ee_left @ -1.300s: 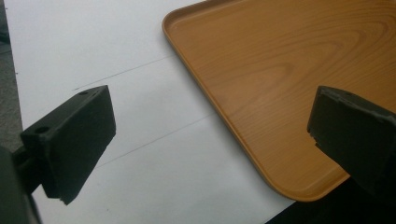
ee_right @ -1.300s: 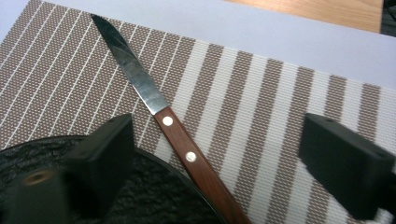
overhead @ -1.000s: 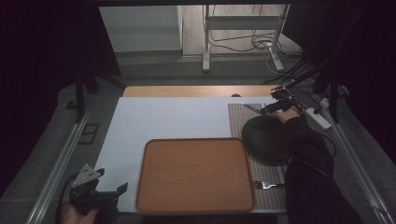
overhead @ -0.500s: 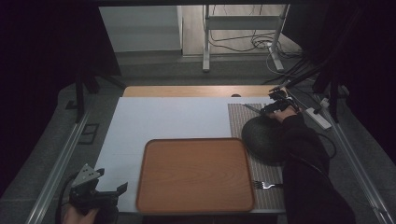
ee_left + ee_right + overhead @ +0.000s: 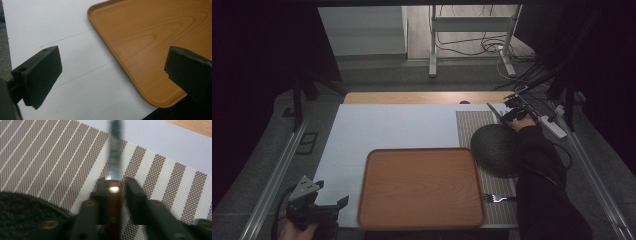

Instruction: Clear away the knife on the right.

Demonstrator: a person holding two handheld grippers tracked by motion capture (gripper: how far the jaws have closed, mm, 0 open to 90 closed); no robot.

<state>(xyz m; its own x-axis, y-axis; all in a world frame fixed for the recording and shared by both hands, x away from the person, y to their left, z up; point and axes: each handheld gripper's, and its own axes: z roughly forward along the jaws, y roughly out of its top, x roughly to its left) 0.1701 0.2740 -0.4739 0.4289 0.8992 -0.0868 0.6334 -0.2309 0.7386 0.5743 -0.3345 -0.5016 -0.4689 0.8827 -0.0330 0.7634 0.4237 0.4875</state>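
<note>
Right gripper view blurs the knife (image 5: 115, 157) blade; right gripper (image 5: 115, 188) fingers just narrowed around its brown handle.

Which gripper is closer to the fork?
The right. The fork lies on the striped mat's near end; the right gripper is at the mat's far end, closing on a knife. The left gripper sits across the wooden tray.

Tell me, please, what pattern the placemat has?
Brown and white woven stripes on the placemat, clearest in the right gripper view.
</note>
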